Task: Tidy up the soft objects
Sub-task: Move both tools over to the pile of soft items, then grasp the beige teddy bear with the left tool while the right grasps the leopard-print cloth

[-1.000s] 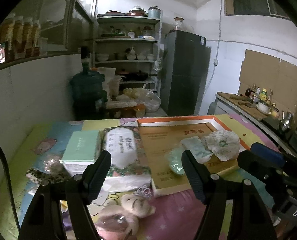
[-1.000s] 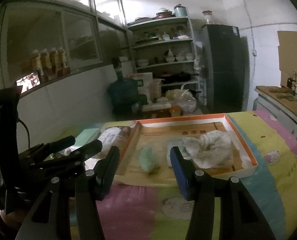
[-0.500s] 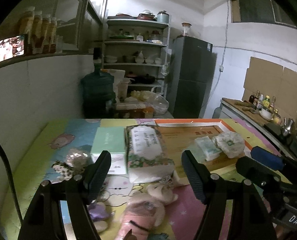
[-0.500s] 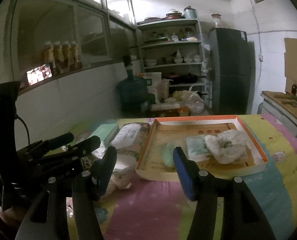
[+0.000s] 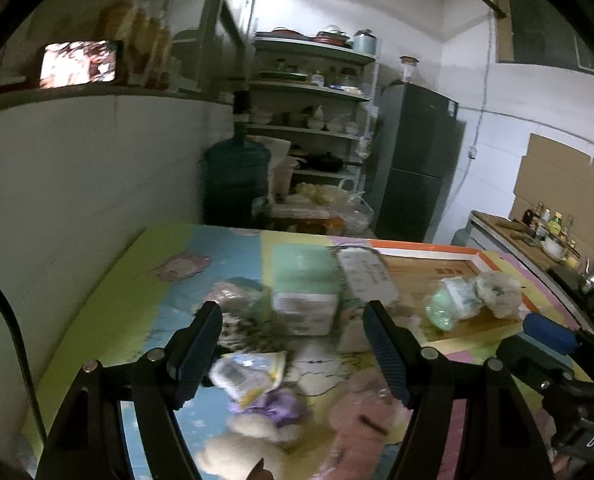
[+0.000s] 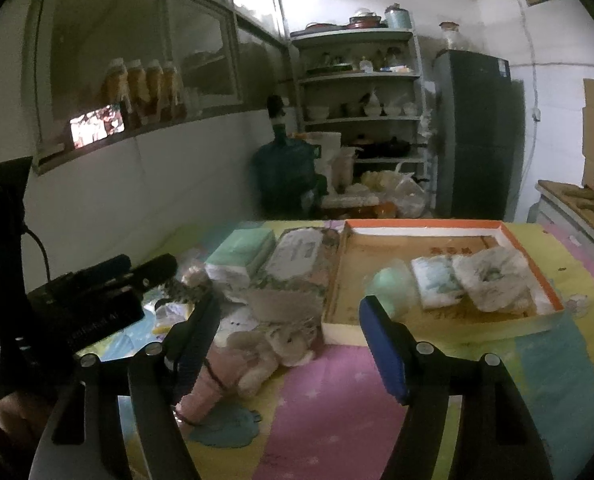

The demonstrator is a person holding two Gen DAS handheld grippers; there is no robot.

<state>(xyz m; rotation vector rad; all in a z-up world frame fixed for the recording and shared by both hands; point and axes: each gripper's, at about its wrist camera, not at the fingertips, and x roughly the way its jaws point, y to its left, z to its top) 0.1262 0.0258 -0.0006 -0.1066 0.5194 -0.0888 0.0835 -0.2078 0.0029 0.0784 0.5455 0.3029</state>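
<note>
Both grippers, right (image 6: 289,336) and left (image 5: 293,350), are released and empty; the right's fingers just widened. The plush (image 6: 253,356) lies between and below them, the tray (image 6: 339,276) beyond. Descend squarely and pinch its body.

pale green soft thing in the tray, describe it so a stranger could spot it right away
Find the orange-rimmed tray on the colourful mat. Three soft items lie inside in a row; the pale green lump is nearest the tissue packs, smooth and plain, unlike the printed white packet and crumpled white cloth.
</note>
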